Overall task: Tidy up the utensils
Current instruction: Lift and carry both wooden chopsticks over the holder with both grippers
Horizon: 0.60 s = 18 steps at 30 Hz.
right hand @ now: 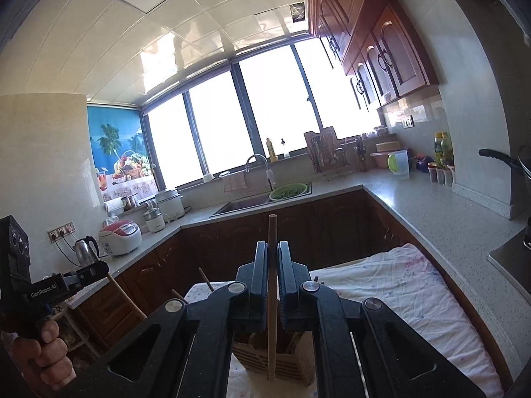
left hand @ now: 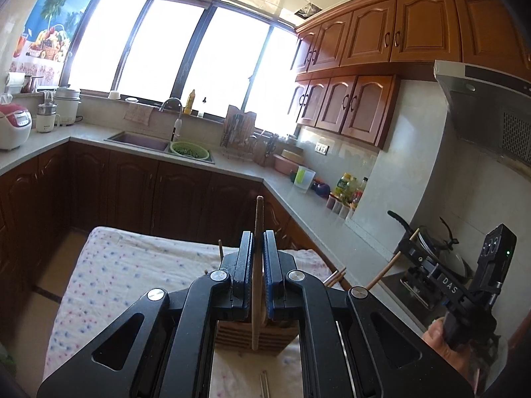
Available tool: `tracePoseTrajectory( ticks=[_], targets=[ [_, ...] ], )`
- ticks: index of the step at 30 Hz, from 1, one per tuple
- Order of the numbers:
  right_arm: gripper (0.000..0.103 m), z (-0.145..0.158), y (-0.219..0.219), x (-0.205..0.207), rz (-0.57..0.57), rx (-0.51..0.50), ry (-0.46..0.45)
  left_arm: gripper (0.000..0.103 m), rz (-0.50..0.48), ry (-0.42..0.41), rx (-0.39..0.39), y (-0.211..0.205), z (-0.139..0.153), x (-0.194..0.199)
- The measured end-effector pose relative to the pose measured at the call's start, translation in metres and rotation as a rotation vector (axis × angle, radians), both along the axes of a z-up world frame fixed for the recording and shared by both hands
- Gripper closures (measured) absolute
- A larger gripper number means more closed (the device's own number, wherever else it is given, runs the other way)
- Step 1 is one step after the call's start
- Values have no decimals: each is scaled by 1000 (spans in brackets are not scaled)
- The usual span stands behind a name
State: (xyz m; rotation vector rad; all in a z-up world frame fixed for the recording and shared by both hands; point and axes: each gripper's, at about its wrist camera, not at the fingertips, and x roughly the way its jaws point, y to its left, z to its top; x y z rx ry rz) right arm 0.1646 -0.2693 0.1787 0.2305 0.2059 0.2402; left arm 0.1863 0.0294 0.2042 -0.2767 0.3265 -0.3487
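Left gripper (left hand: 258,258): fingers clamped on a dark wooden chopstick (left hand: 257,285). The stick stands nearly upright between the blue-edged pads; its top rises above the fingertips and its lower end hangs below the fingers, in front of the slatted wooden utensil holder (left hand: 255,340). Whether the tip touches the holder cannot be told.

Right gripper (right hand: 272,262): fingers clamped on a lighter wooden chopstick (right hand: 272,298). It too stands upright between the pads, with its top above the fingertips and its lower end beyond and below them, over the front of the same holder (right hand: 259,361).

The holder stands directly below and ahead of both sets of fingers, on a surface covered with a white dotted cloth (left hand: 132,265). More chopstick ends (left hand: 337,277) stick up to the right of the left fingers. Two metal sticks (left hand: 264,383) lie on the cloth below the holder, nearest the left camera.

In the left view, the right gripper appears far to the right of the fingers, held by a hand (left hand: 438,335). In the right view, the left gripper appears far to the left, gripped by a hand (right hand: 43,348). The two grippers are well apart.

Ahead of the fingers: kitchen counter (right hand: 431,205), sink (left hand: 139,141), green colander (left hand: 189,150).
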Motion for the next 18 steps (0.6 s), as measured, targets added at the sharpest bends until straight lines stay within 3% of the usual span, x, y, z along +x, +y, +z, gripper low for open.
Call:
tracePoseTrajectory(
  ticks=[8,18],
  targets=[
    [97,9,10,29,-20,-13,-50,98,38,-49,16,-16,0,32],
    [97,-20,17,58,-32,-24,-36,98,81,-10,-2,-25,-41,67]
  ],
)
